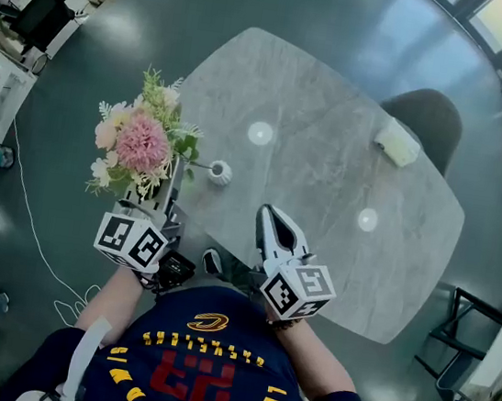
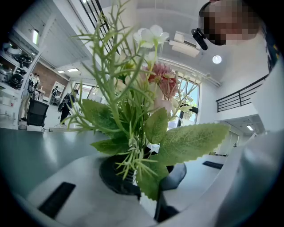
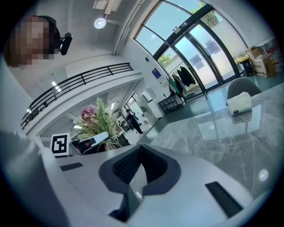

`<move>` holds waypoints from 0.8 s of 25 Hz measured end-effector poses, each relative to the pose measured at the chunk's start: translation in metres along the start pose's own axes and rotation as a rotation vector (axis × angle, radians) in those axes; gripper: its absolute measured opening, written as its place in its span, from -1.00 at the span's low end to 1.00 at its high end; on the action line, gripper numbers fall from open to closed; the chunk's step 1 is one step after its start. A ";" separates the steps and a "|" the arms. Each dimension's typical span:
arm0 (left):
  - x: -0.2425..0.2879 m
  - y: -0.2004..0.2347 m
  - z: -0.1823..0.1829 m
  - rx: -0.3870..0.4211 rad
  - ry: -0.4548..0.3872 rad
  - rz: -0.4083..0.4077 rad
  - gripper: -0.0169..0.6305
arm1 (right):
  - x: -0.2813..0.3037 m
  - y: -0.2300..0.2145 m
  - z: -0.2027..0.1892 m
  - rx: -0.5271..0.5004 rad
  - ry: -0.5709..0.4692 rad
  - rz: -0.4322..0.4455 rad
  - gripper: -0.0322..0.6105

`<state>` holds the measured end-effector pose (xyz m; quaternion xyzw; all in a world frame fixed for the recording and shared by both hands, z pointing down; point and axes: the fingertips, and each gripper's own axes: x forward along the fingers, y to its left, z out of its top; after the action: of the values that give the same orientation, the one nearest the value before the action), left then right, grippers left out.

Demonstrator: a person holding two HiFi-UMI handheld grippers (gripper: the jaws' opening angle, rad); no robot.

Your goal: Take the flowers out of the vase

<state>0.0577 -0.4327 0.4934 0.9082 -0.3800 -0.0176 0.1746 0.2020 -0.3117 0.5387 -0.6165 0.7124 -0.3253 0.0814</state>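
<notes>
The bunch of flowers (image 1: 140, 145), pink and cream blooms with green leaves, hangs in the air off the table's left edge, clear of the vase. My left gripper (image 1: 169, 196) is shut on its stems; in the left gripper view the stems and leaves (image 2: 141, 146) rise from between the dark pads (image 2: 116, 179). The small white vase (image 1: 220, 174) stands upright on the grey marble table (image 1: 328, 178), just right of the bouquet. My right gripper (image 1: 267, 213) hovers over the table's near edge, shut, with nothing in it (image 3: 139, 172). It sees the bouquet (image 3: 95, 120) to its left.
A grey chair (image 1: 427, 118) is tucked in at the table's far side, with a white box (image 1: 396, 141) on the table in front of it. A cable (image 1: 34, 229) trails over the dark floor at the left. Shelving stands at the far left.
</notes>
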 end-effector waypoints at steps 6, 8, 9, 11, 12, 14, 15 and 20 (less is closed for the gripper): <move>-0.014 -0.005 0.014 -0.033 -0.034 0.005 -0.80 | -0.006 0.006 0.000 -0.014 -0.006 0.006 -0.88; -0.014 -0.013 0.018 -0.051 -0.045 0.010 -0.80 | -0.011 0.001 0.005 -0.020 -0.009 0.008 -0.88; -0.011 -0.019 0.021 -0.057 -0.053 0.011 -0.80 | -0.014 -0.004 0.010 -0.024 -0.010 0.010 -0.88; -0.008 -0.027 0.026 -0.063 -0.071 0.010 -0.80 | -0.016 -0.009 0.017 -0.035 -0.015 0.013 -0.88; -0.012 -0.026 0.030 -0.065 -0.080 0.007 -0.80 | -0.016 -0.006 0.016 -0.040 -0.018 0.014 -0.88; -0.029 -0.013 0.039 -0.070 -0.095 0.001 -0.80 | -0.011 0.013 0.008 -0.050 -0.024 0.015 -0.88; -0.038 -0.007 0.044 -0.072 -0.102 -0.001 -0.80 | -0.009 0.023 0.004 -0.054 -0.026 0.014 -0.88; -0.058 0.000 0.058 -0.087 -0.128 -0.004 -0.80 | -0.009 0.040 0.002 -0.071 -0.038 0.017 -0.88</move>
<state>0.0065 -0.4103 0.4329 0.8974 -0.3876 -0.0924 0.1892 0.1716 -0.3029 0.5118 -0.6190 0.7270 -0.2874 0.0760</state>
